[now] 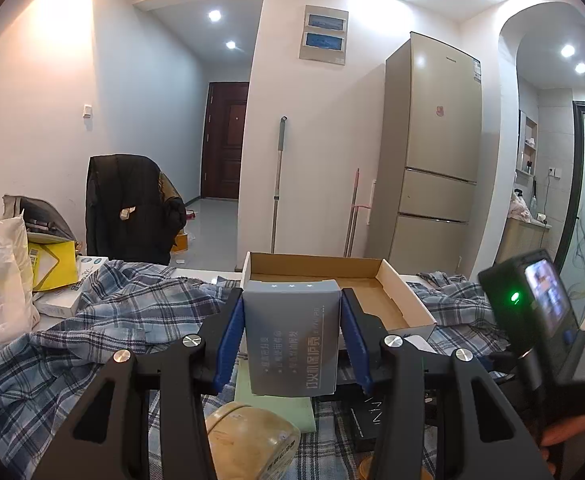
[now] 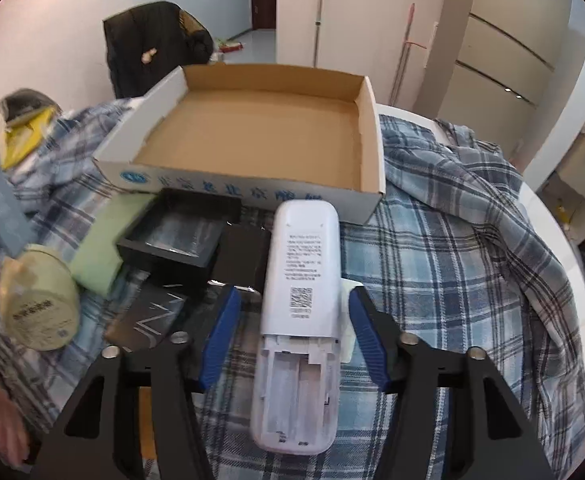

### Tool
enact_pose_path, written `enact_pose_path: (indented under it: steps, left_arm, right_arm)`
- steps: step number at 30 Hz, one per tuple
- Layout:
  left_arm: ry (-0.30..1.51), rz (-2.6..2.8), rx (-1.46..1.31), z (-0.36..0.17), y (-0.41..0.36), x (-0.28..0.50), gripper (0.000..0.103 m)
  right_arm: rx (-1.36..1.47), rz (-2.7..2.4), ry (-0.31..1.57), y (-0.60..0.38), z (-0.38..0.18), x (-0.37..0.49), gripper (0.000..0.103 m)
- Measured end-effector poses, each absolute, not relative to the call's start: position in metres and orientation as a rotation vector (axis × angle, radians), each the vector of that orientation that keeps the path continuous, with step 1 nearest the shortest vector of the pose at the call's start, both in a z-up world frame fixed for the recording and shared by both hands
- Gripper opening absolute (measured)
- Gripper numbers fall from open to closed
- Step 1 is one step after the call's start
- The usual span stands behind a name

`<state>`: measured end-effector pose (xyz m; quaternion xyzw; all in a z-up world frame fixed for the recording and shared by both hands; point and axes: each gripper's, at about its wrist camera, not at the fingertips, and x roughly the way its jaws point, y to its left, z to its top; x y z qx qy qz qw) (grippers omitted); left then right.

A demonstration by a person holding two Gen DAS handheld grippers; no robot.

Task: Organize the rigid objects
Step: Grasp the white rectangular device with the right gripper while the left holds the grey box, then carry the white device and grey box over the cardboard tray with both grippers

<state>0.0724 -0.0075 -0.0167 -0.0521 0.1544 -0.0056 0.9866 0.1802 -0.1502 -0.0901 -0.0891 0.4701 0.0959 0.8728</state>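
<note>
we have the left claw (image 1: 291, 340) clamped on a grey box (image 1: 292, 336) at 6 o'clock of the empty tray (image 2: 248, 136), the right claw (image 2: 290, 344) apart around the remote (image 2: 298, 308); next, squeeze and lift.

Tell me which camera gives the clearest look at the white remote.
The right wrist view. The white remote lies back-up on the plaid cloth between the right gripper fingers, battery cover off, label and code visible. The left wrist view does not show it; the grey box held there fills the foreground.
</note>
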Motion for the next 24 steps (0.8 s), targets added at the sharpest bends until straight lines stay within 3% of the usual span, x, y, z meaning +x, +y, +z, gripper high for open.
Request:
enact_pose_path:
  steps: [24]
  left_arm:
    - [0.309, -0.004, -0.105, -0.014, -0.005, 0.070, 0.049]
  right_arm:
    - [-0.099, 0.244, 0.956, -0.191, -0.094, 0.156, 0.039]
